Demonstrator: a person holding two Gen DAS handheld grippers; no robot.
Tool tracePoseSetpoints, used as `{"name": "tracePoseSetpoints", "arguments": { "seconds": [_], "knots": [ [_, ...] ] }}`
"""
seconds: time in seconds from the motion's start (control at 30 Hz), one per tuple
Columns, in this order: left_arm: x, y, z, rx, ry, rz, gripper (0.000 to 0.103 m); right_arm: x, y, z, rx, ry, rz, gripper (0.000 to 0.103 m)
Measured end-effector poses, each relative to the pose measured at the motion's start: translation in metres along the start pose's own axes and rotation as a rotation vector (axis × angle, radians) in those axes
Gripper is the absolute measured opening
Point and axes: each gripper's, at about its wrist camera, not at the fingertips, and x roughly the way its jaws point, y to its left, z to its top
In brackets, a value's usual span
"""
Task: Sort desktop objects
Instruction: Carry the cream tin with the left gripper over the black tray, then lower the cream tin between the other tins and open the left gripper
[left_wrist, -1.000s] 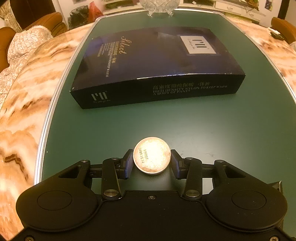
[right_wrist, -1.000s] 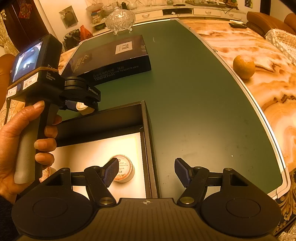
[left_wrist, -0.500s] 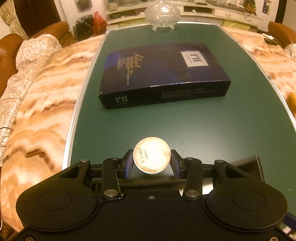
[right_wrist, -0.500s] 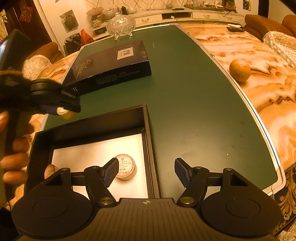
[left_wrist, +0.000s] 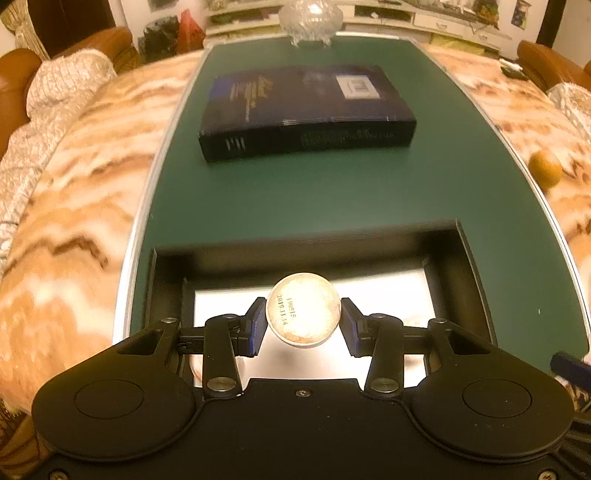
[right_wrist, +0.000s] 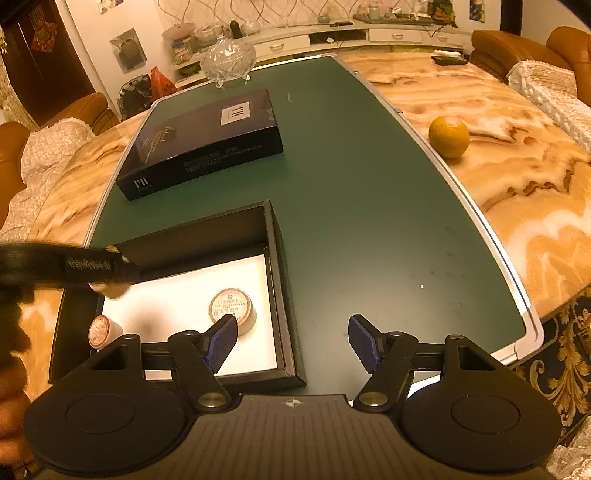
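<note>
Patience now: my left gripper clamps the small round tub above the open black box; I lower before releasing, right gripper half-open, empty.

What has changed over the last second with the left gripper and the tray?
The left gripper, shut on the round tub, has carried it back from over the green mat to above the black tray. Nothing was released. The right gripper stays open; two tubs remain in the tray.
</note>
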Motion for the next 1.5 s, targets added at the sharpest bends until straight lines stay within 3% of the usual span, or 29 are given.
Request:
{"name": "tracePoseSetpoints", "arguments": {
  "seconds": [0.3, 1.33, 1.5],
  "knots": [
    [0.029, -0.001, -0.018, -0.026, 0.09, -0.023, 0.041, -0.008, -0.002, -0.001, -0.004, -0.009, -0.011, 0.07],
    [0.06, -0.005, -0.023, -0.029, 0.132, -0.039, 0.041, -0.005, 0.005, -0.005, -0.014, 0.003, -0.024, 0.07],
    [0.06, -0.004, -0.023, -0.028, 0.128, -0.037, 0.046, -0.007, 0.007, -0.005, -0.016, 0.002, -0.027, 0.07]
  ]
}}
